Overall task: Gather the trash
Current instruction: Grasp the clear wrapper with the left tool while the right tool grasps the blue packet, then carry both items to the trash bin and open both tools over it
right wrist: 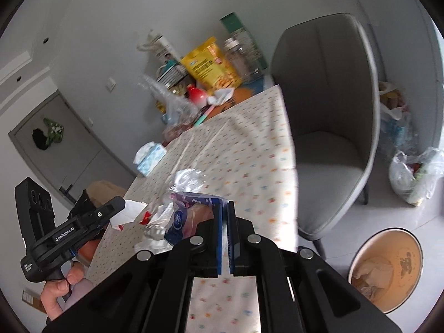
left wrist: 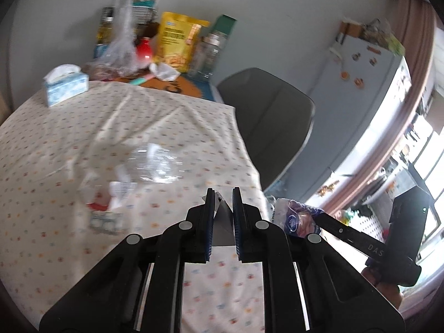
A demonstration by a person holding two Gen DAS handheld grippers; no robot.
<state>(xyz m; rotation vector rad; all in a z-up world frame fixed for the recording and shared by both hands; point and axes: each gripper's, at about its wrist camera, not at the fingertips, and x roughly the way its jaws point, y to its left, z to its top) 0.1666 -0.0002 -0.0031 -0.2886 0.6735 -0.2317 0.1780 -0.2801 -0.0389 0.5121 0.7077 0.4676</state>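
Observation:
My left gripper (left wrist: 223,194) is shut on a folded white paper scrap (left wrist: 222,219), held above the patterned tablecloth (left wrist: 83,127); it also shows in the right wrist view (right wrist: 122,208) with the paper (right wrist: 130,213). My right gripper (right wrist: 225,205) is shut on a blue and purple plastic wrapper (right wrist: 188,216), also seen in the left wrist view (left wrist: 298,217). More trash lies on the cloth: a clear crumpled bag (left wrist: 155,163), white wrappers with red (left wrist: 111,197) and a blister pack (left wrist: 105,222).
A tissue box (left wrist: 65,87) stands at the table's far left. Bags, jars and bottles (left wrist: 177,41) crowd the far end. A grey chair (right wrist: 327,127) stands at the table's right. A round bin (right wrist: 385,266) with paper inside sits on the floor, plastic bags (right wrist: 416,174) behind it.

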